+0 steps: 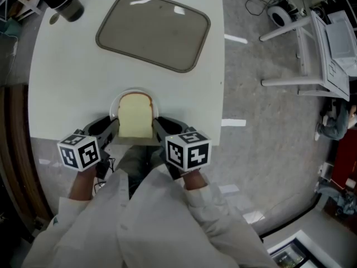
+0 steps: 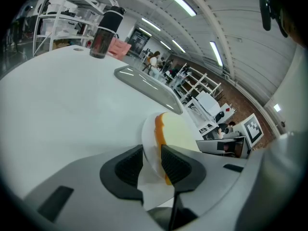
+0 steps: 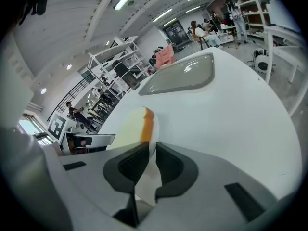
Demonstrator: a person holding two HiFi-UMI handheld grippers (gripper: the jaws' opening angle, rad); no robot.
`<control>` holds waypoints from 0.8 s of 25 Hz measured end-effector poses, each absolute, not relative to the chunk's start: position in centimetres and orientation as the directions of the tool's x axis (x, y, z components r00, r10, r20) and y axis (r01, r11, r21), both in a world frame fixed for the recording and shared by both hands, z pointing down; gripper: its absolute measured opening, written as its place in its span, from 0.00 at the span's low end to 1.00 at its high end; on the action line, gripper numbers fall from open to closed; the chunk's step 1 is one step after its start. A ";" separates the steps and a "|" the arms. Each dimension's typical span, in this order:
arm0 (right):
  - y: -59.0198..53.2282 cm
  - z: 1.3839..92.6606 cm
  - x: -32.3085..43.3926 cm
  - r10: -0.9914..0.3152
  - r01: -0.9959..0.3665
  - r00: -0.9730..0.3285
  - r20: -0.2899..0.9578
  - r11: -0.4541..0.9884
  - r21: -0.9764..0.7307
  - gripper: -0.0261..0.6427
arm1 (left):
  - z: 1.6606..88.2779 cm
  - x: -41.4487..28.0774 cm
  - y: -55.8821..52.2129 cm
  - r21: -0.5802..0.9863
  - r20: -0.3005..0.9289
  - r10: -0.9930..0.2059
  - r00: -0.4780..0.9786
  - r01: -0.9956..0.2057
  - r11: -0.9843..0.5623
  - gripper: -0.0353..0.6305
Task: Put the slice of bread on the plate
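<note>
A slice of bread with a brown crust lies flat on a small white plate at the near edge of the white table. My left gripper is shut on the plate's left rim and my right gripper on its right rim. In the left gripper view the plate stands edge-on between the jaws of the left gripper, with the bread just beyond. In the right gripper view the right gripper pinches the plate beside the bread.
A grey tray lies at the far middle of the table. A dark tumbler stands at the far left corner. White frames stand on the floor to the right.
</note>
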State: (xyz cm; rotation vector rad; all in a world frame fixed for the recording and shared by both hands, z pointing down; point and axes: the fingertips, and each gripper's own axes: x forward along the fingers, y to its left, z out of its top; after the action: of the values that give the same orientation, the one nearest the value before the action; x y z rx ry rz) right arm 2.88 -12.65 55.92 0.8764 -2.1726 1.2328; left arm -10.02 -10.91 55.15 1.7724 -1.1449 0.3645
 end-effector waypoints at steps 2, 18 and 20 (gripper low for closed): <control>-12.7 55.6 3.0 -0.297 -0.731 -0.676 0.675 0.387 -0.562 0.12 | 54.7 -9.9 -10.9 0.557 0.661 -0.550 0.511 -0.825 -0.097 0.21; -13.4 53.5 4.0 -0.290 -0.688 -0.720 0.630 0.417 -0.594 0.12 | 52.2 -8.9 -11.4 0.547 0.624 -0.614 0.484 -0.831 -0.099 0.21; -14.0 53.3 4.1 -0.300 -0.683 -0.728 0.617 0.399 -0.612 0.12 | 52.1 -8.9 -12.0 0.551 0.619 -0.616 0.487 -0.828 -0.101 0.21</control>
State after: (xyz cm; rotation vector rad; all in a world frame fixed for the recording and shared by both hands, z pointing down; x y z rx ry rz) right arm 4.09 -14.04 53.34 0.8445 -2.2512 1.2698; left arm -8.86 -12.04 52.07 1.8086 -1.2161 0.2875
